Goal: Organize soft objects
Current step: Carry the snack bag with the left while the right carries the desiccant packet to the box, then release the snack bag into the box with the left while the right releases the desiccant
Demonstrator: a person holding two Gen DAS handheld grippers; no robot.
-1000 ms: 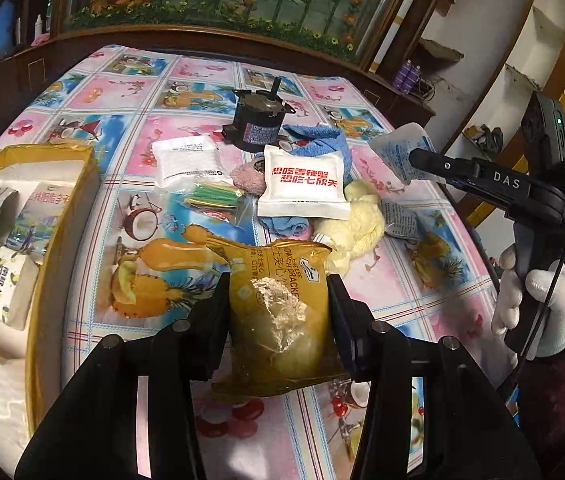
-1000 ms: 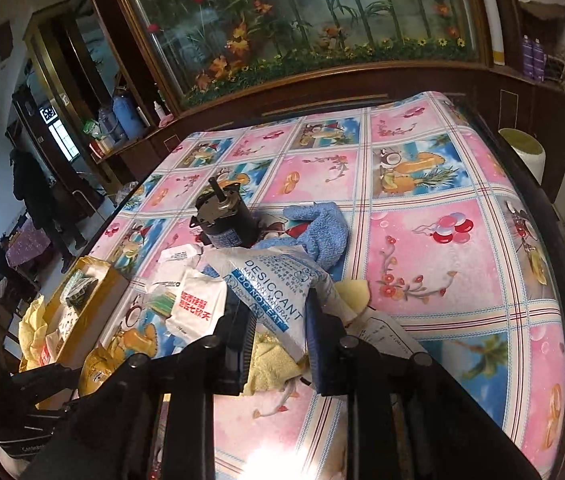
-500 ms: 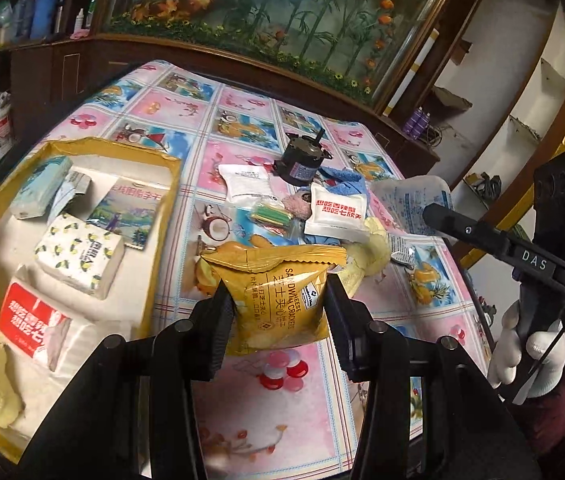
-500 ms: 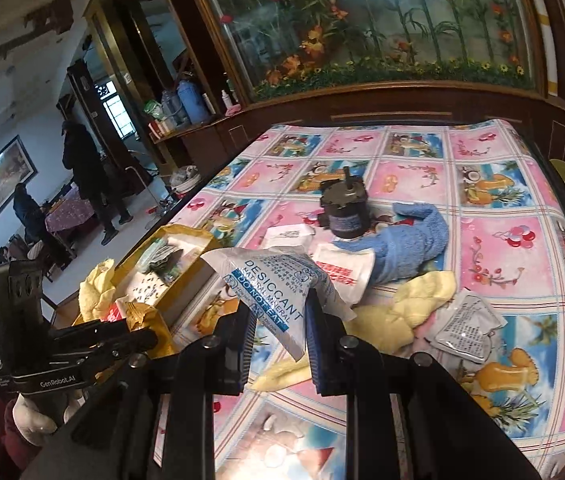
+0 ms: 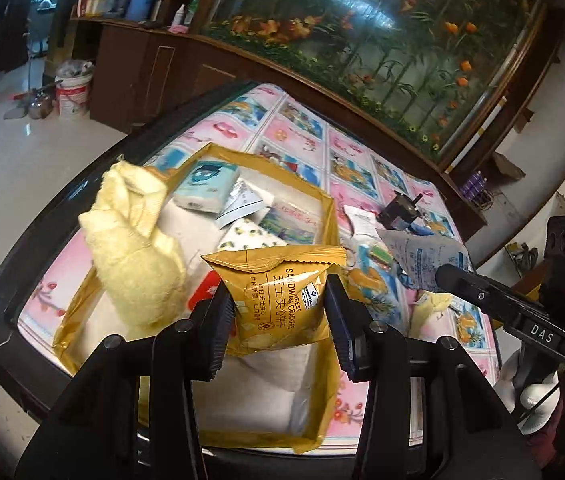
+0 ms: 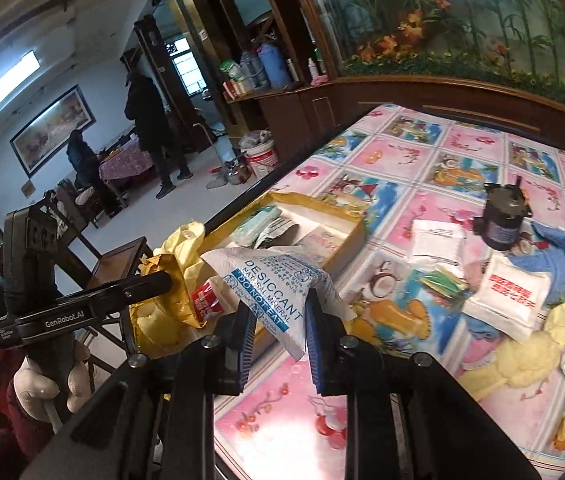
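Left wrist view: we hold the left gripper (image 5: pixel 278 316) above the yellow box (image 5: pixel 328 216), its jaws clamped on both sides of a yellow cracker packet (image 5: pixel 278 300) that hangs clear of the box floor
Right wrist view: we hold the right gripper (image 6: pixel 276 340) over the table's near edge beside the box, jaws pinched narrow on a white desiccant sachet (image 6: pixel 278 284) printed in blue
Box contents: we see a yellow towel (image 5: pixel 134 248) draped over the box's left wall, a teal tissue pack (image 5: pixel 206 186), a lemon-print tissue pack (image 5: pixel 248 234) and a red-and-white packet (image 5: pixel 204 290) partly hidden behind the left finger
Still on the table: we see a white pillow packet with red lettering (image 6: pixel 508 298), a blue cloth (image 6: pixel 550 260), a yellow cloth (image 6: pixel 522 354), a flat white sachet (image 6: pixel 436 242) and a green-striped bag (image 6: pixel 444 282) lying close together on the fruit-print tablecloth (image 6: pixel 414 152)
Also there: a dark motor (image 6: pixel 502 220) stands just behind the pile
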